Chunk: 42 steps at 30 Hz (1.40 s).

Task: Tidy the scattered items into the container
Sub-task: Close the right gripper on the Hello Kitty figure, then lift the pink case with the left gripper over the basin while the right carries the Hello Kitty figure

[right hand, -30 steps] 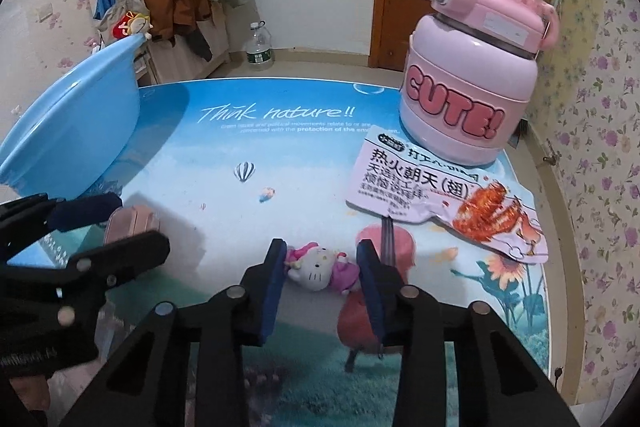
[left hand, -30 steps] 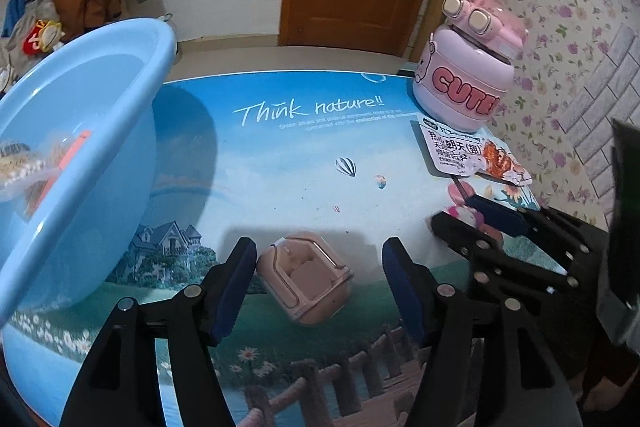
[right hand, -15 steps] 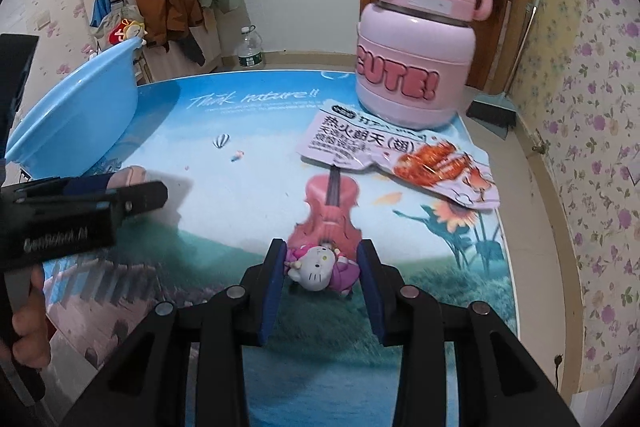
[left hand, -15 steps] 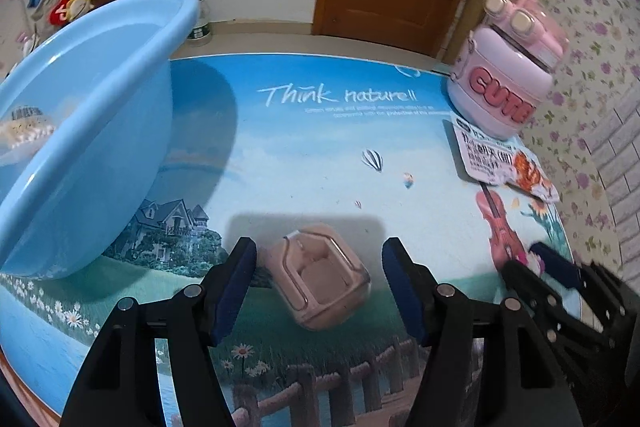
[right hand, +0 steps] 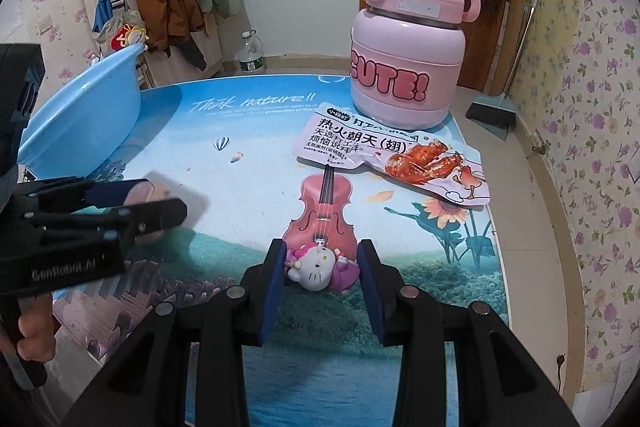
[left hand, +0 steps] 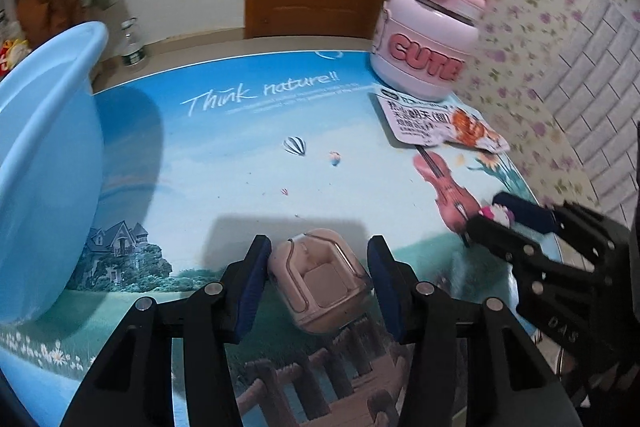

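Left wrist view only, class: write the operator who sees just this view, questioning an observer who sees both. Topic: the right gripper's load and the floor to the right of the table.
Operator: What sits in the right gripper? I see only a pink scrap.
Observer: A white cat toy with a pink bow, lying on its side.
Operator: Is it gripped?
Observer: Both pads touch its sides.
Operator: Is there anything on the floor to the right?
Observer: Yes, a broom stands there.
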Motion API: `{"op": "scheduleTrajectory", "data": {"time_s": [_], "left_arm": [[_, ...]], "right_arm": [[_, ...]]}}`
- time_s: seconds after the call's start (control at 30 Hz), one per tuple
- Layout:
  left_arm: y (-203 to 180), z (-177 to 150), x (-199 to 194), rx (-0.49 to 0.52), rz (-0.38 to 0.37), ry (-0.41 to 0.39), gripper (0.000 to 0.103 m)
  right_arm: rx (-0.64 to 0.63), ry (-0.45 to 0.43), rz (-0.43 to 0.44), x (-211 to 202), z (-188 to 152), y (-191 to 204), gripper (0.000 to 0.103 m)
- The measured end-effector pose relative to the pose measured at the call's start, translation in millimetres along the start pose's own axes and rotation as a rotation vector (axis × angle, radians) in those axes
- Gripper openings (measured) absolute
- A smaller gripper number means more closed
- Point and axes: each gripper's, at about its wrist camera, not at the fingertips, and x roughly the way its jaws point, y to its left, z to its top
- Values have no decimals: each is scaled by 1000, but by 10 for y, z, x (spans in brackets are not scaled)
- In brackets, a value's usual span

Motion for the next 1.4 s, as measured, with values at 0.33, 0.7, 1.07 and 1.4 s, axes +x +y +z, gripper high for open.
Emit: {"op": "scheduleTrajectory", "data": {"time_s": [0.33,0.7,1.07,1.4], "left_arm": [[9,-73,-61,-64,82,-8,67],[73,-65,-42,-250,165,-20,55],[-13,-111,-44,-150,159,-26,41],[-166,-68,-374,-53,156,-139,41]], "right_arm": [[-8,9,3,12,-43,45,37],[-9,10,5,-5,-78,25,37],[9,5,18,-7,-108,-12,37],[11,-43,1,-157,-65,-2,37]]}}
